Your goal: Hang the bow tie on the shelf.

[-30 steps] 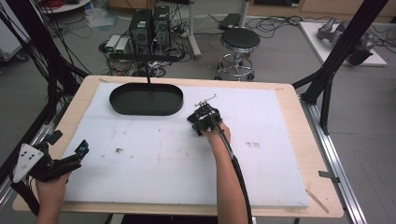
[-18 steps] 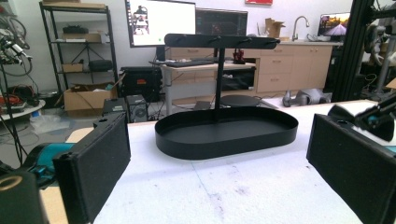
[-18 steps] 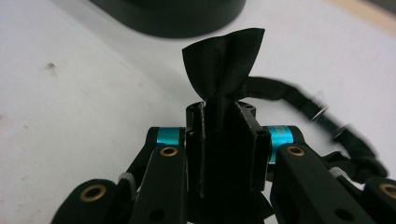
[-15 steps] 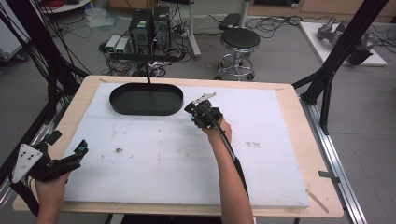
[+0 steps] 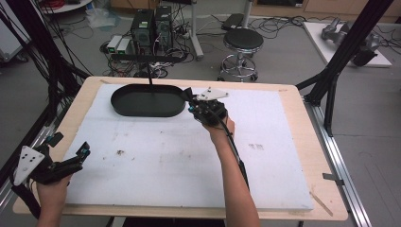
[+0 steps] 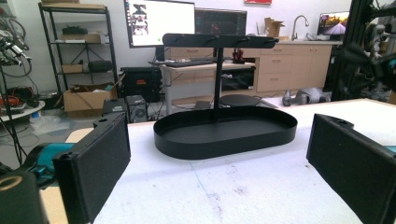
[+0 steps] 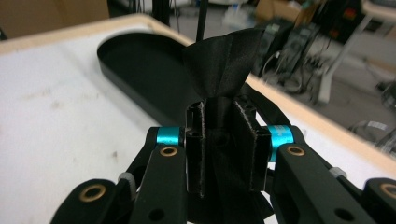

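A person works at a white-topped table [image 5: 283, 156] with a gripper in each hand. The right gripper [image 7: 223, 140] has its jaws pressed together on a strip of black ribbon [image 7: 223, 65], which fans out just beyond the jaw tips. Ahead of those jaws, and a little to one side, lies a black oval tray [image 5: 147, 100] with an upright post and crossbar. The left gripper [image 6: 224, 158] has its jaws spread wide with nothing between them; the tray sits well ahead of them. Judging by this, the ribbon is picked up and near the tray, but not yet set down or hung.
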`<state>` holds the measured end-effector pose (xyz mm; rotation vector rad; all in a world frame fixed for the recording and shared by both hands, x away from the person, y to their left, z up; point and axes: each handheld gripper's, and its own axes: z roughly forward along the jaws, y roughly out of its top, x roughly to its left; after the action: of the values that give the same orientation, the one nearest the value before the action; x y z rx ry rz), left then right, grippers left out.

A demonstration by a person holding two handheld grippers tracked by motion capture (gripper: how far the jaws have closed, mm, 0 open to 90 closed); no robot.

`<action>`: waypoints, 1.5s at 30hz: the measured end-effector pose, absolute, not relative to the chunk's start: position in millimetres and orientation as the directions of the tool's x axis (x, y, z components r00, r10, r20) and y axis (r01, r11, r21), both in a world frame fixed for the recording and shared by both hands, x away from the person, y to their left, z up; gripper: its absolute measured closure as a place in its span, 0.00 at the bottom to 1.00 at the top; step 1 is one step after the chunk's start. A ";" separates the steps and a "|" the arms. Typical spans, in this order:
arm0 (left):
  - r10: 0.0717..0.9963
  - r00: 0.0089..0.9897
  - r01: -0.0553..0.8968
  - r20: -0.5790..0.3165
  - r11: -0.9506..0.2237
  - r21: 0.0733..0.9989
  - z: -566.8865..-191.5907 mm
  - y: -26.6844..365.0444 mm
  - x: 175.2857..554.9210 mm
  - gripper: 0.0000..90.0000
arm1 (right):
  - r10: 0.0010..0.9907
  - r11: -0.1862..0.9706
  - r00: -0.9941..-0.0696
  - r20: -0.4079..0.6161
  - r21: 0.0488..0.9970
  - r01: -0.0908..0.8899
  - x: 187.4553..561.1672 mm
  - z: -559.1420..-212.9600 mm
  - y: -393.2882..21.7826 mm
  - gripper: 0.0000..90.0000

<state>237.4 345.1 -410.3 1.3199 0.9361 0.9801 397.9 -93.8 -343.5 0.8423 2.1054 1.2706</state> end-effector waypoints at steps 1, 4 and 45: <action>0.946 0.325 -0.037 0.006 0.007 0.999 -410.3 345.1 237.4 0.07 | 0.740 0.347 -0.662 -0.119 0.910 0.225 397.3 -340.3 -93.0 0.83; 0.945 0.327 -0.038 0.006 0.007 0.999 -410.5 344.7 237.5 0.07 | 0.730 0.317 -0.676 -0.100 0.926 0.206 397.5 -329.3 -88.5 0.83; 0.943 0.328 -0.023 -0.064 0.076 0.997 -417.3 356.7 241.1 0.07 | 0.744 0.351 -0.617 -0.257 0.936 0.033 489.9 -319.0 13.1 0.84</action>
<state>241.1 356.7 -417.3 1.2717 0.9699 0.9287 489.9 13.1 -319.0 0.6760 1.9240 1.3107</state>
